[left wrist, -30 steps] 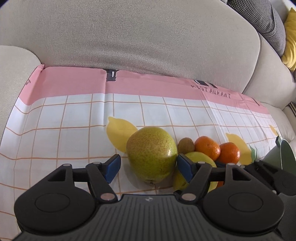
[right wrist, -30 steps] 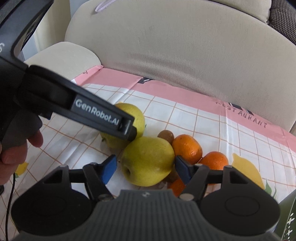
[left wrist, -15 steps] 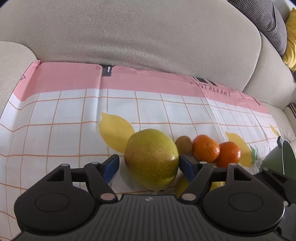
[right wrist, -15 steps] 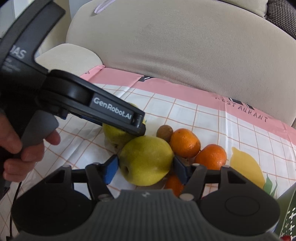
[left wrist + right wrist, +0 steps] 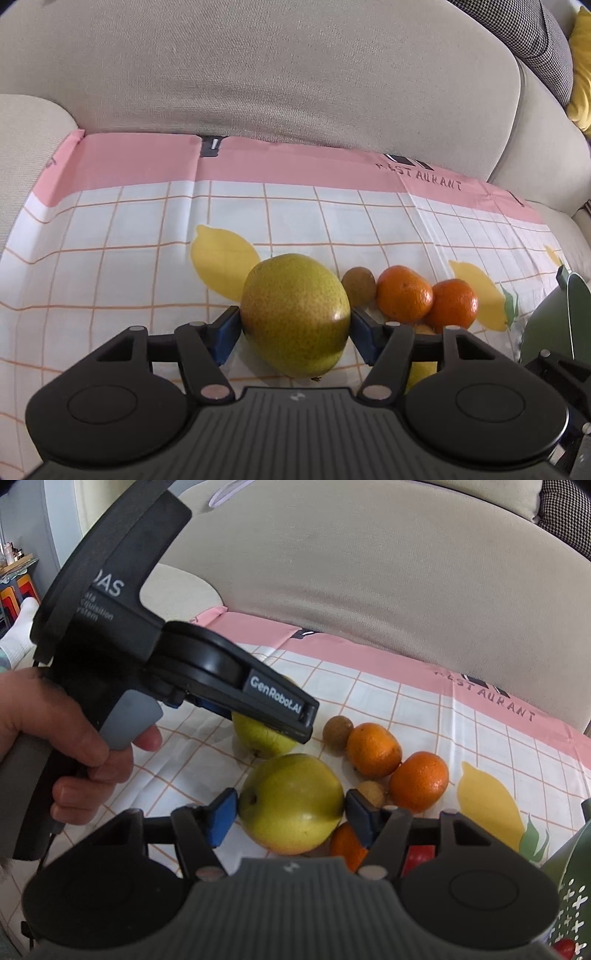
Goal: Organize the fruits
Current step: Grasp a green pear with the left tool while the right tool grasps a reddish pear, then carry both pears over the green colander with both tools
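My left gripper (image 5: 293,334) is shut on a speckled yellow-green pear (image 5: 295,314) and holds it just above the checked cloth (image 5: 110,258). In the right wrist view that pear (image 5: 260,734) shows under the left gripper's body. My right gripper (image 5: 290,818) is shut on a second yellow-green pear (image 5: 291,805), its blue pads touching both sides. Behind lie a kiwi (image 5: 337,730), two oranges (image 5: 373,749) (image 5: 419,781), a small pale fruit (image 5: 371,792) and a third orange (image 5: 347,843) partly hidden by my right finger.
The fruit lies on a pink-edged cloth spread over a beige sofa seat, with the sofa back (image 5: 295,74) close behind. A dark green container (image 5: 570,886) stands at the right edge. A red object (image 5: 417,854) shows behind my right gripper. The person's hand (image 5: 74,738) holds the left gripper.
Both grippers closed onto their pears. The left gripper rose slightly with its pear and shifted left away from the fruit pile.
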{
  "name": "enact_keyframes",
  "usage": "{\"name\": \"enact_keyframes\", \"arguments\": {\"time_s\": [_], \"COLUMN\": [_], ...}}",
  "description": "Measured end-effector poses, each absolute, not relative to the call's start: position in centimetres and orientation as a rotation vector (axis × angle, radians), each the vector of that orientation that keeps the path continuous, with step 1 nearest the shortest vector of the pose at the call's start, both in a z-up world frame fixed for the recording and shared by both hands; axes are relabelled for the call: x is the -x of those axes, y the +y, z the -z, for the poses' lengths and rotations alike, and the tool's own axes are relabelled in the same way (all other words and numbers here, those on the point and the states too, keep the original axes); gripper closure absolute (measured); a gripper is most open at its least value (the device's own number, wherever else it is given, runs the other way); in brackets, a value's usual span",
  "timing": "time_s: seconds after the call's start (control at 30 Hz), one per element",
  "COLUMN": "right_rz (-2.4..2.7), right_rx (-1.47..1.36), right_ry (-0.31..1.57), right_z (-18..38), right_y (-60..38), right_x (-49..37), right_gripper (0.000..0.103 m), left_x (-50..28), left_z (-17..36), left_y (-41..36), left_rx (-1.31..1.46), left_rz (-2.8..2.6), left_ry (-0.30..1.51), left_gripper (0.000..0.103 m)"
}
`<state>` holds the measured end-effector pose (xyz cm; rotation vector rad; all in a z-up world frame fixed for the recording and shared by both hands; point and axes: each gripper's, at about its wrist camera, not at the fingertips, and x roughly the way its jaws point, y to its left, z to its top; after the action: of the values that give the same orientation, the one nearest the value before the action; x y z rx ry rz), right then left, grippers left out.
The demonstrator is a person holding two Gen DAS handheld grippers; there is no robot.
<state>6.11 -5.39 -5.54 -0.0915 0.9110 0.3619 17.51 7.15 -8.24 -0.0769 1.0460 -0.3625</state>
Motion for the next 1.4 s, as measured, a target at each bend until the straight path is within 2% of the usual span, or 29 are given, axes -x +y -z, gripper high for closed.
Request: {"name": "enact_keyframes", "arguments": {"time_s": [0.43, 1.0, 1.4], "right_rz": [-0.384, -0.414, -0.413], "right_rx": [0.155, 0.515, 0.452], "right_ry": [0.945, 0.864, 0.844], "right_z": [5.0, 6.9, 6.2], "right_y": [-5.4, 0.0, -1.1], "right_x": [-2.0, -3.2, -3.2], "right_gripper": [0.041, 0.040, 0.042], "left_x": [-11.2, -9.3, -9.1], "left_z": [6.4, 6.8, 6.2], "left_y": [9.1, 11.4, 11.7], "left_rx": [0.106, 0.120, 0.133], "left_rz": [0.303, 0.268, 0.256], "left_ry": [1.095, 1.085, 1.078], "left_gripper": [0.031, 0.031, 0.031]}}
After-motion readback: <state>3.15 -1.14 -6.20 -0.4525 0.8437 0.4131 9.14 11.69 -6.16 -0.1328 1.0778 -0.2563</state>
